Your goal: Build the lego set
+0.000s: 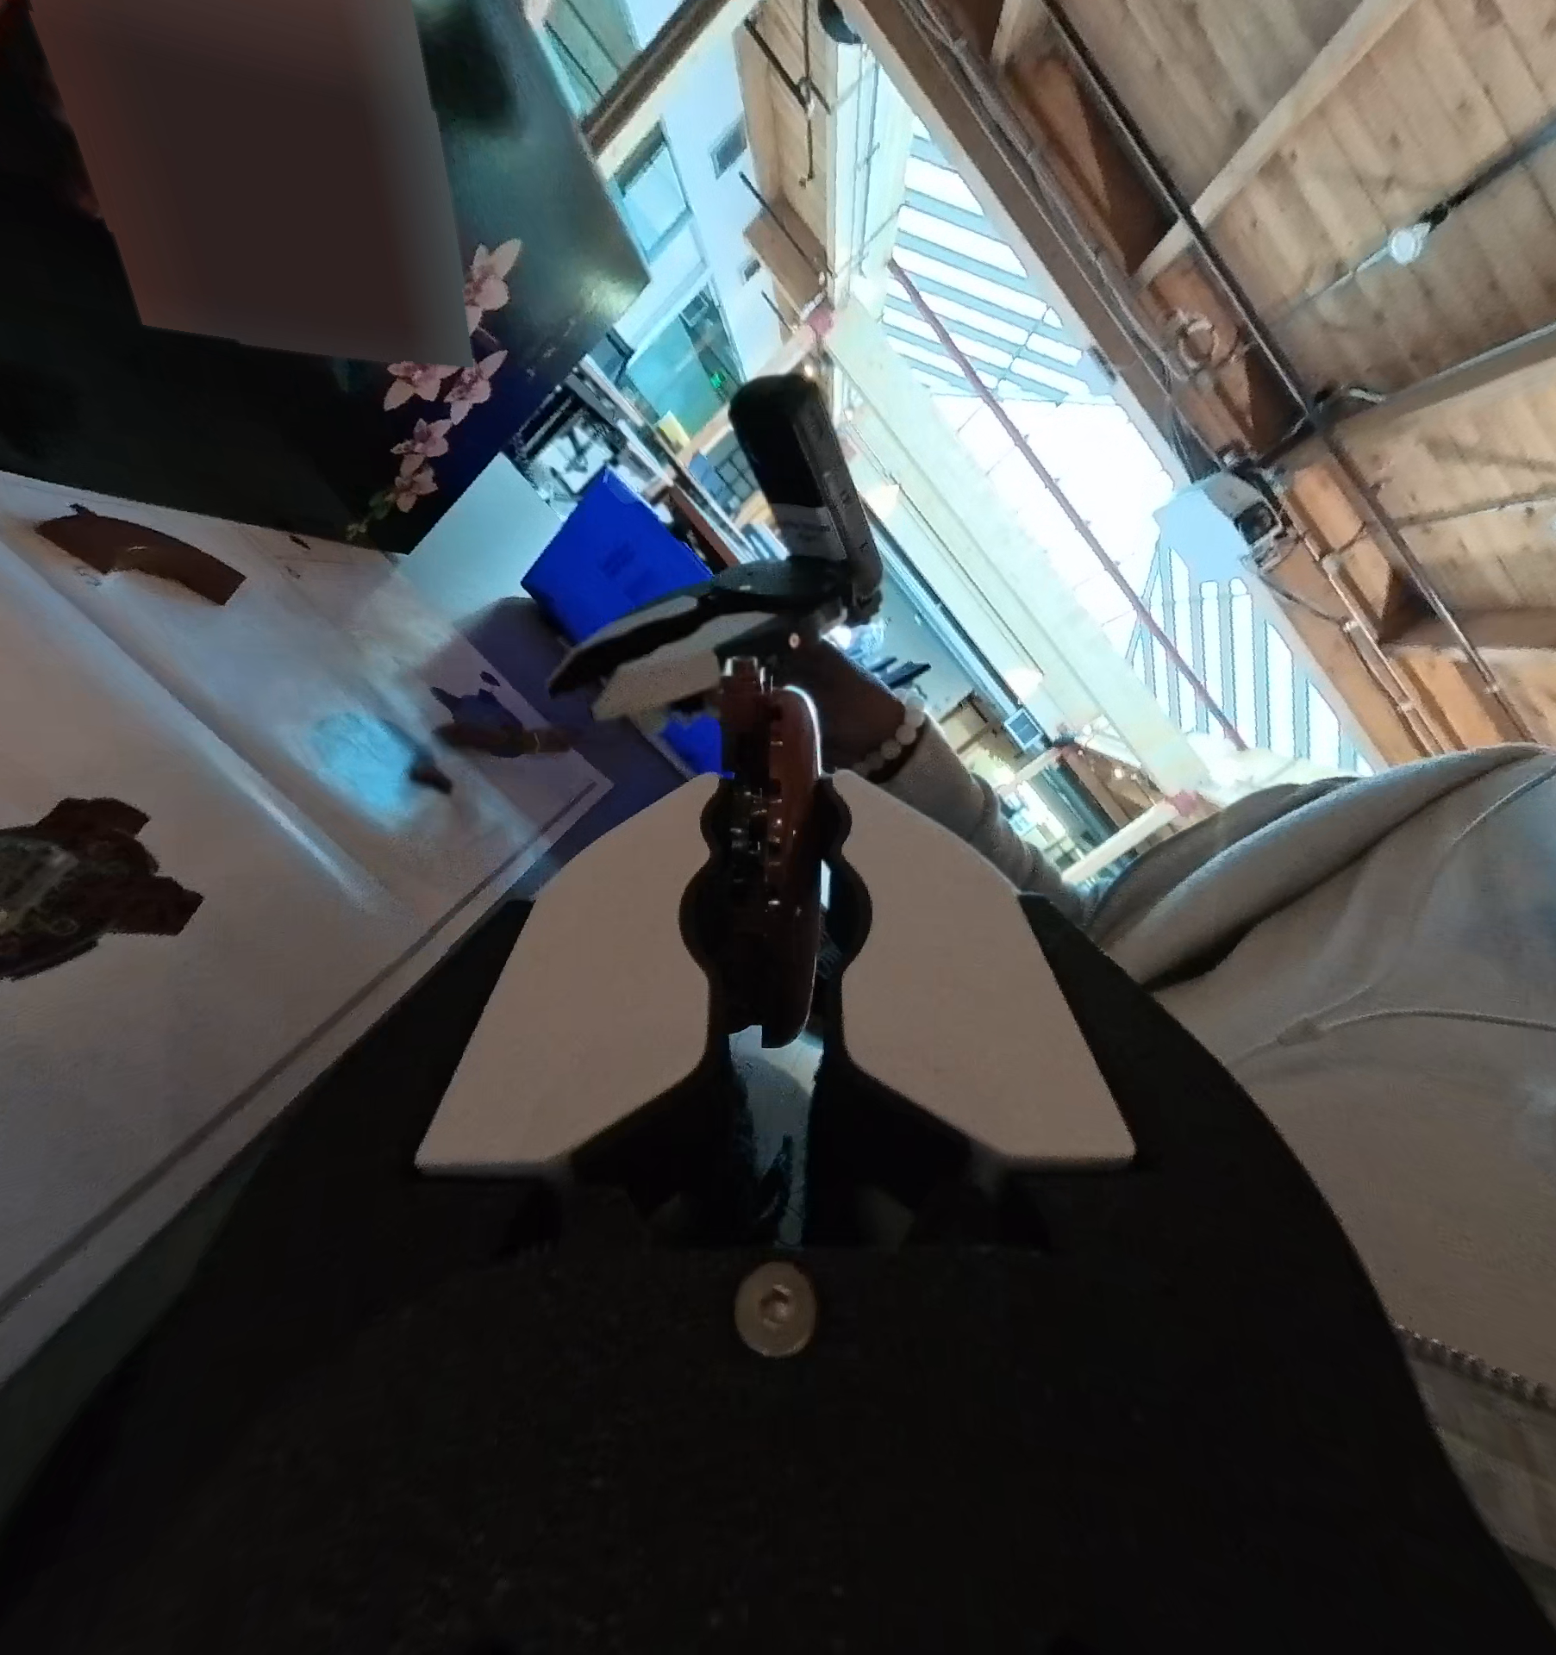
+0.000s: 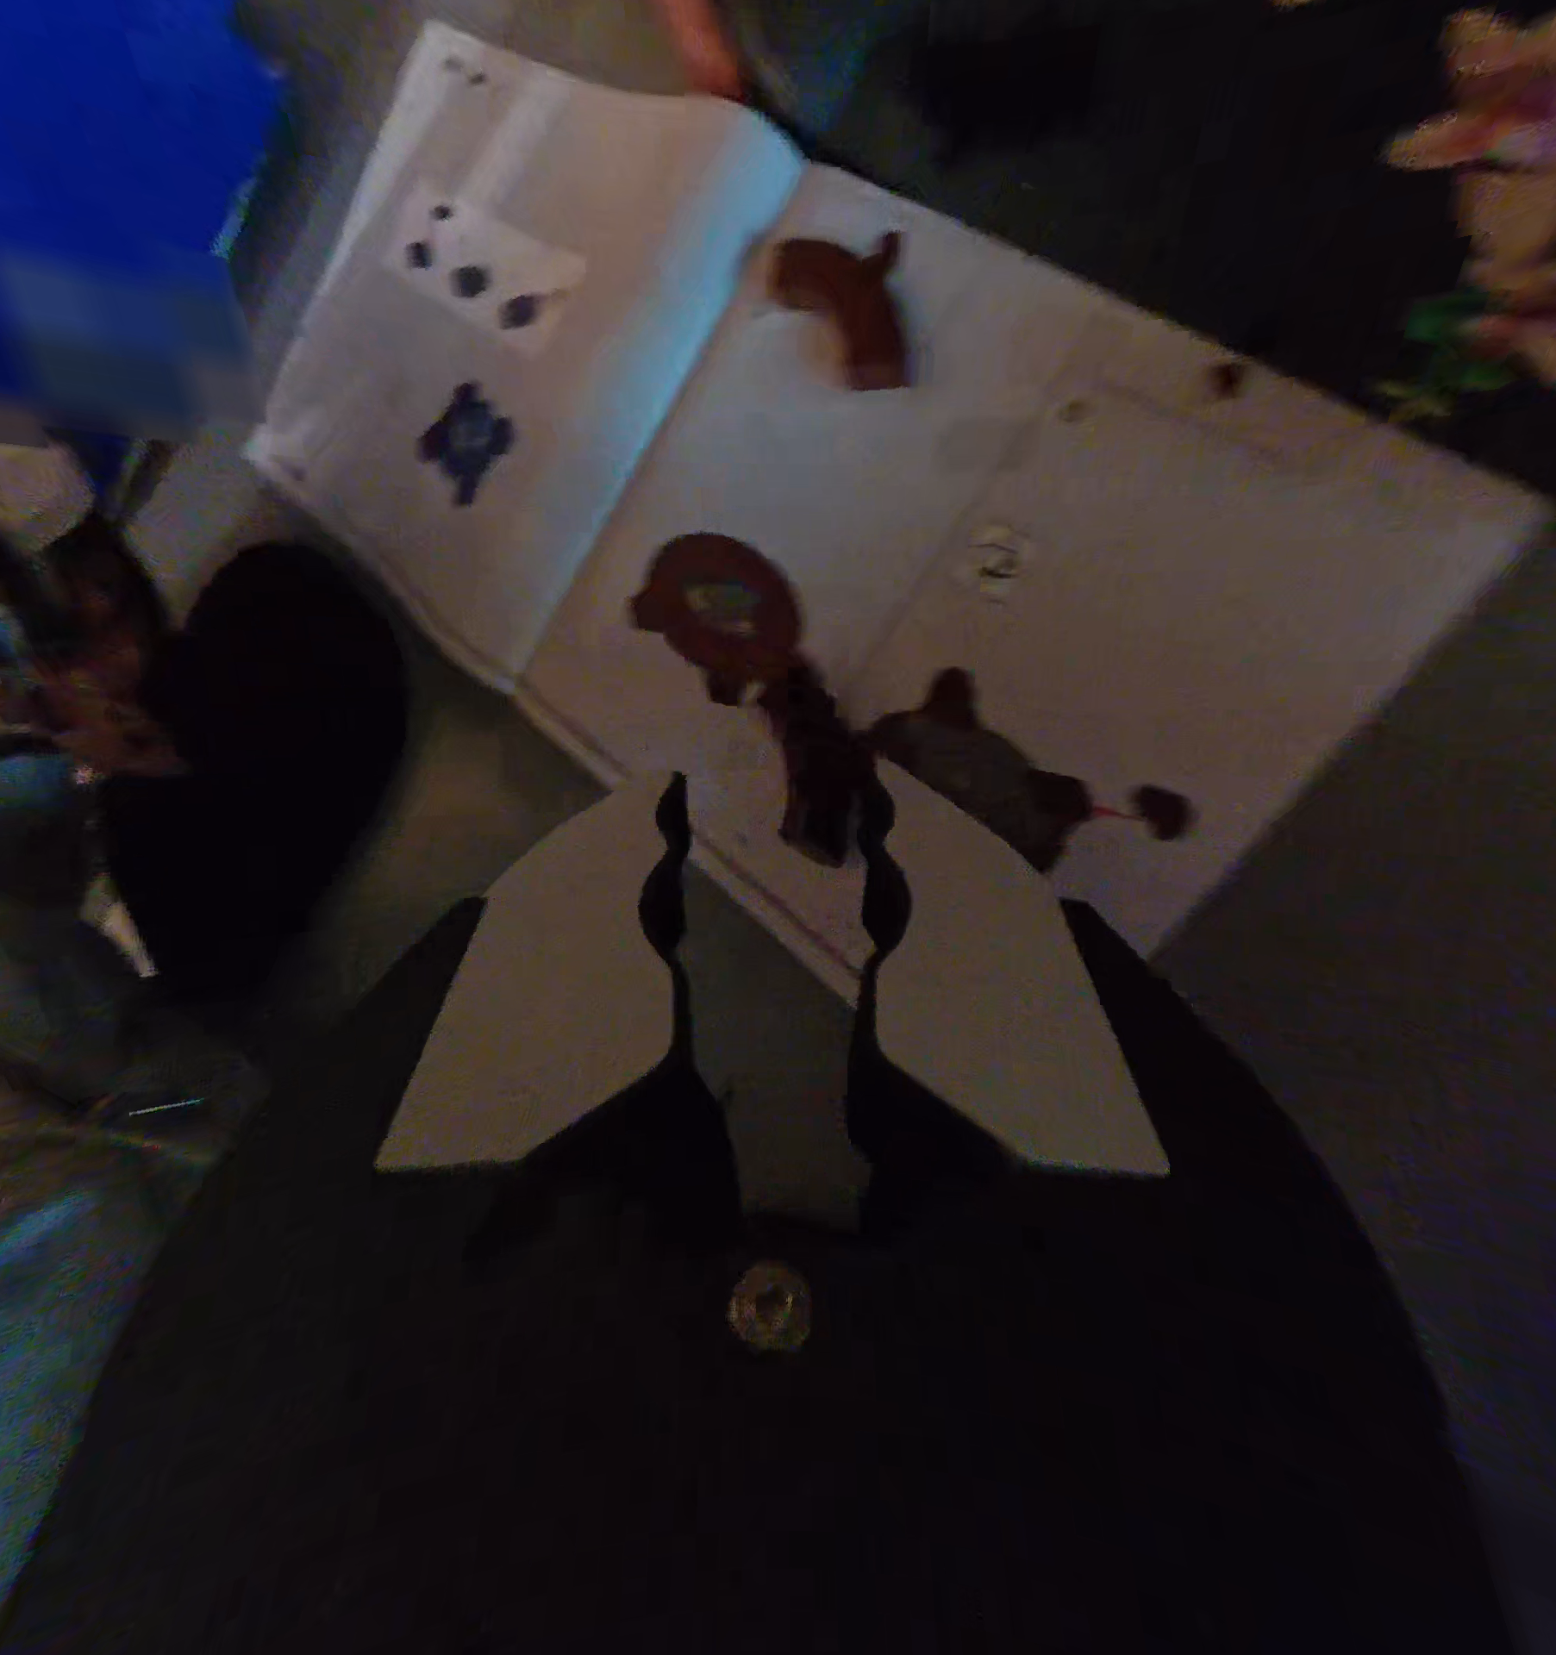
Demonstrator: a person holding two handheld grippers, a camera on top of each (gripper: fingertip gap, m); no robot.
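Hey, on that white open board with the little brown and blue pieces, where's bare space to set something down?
Bare patches on the white board: the right stretch past the round brown piece, and the strip between the blue piece and the centre fold. Crowded: near edge, around the grey-brown piece.

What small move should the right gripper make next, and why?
Probably draw the right gripper back a little. Its jaws stand apart, and the dark brown piece lies against the right pad only, while the left gripper clamps a brown piece, so backing off would likely clear it.
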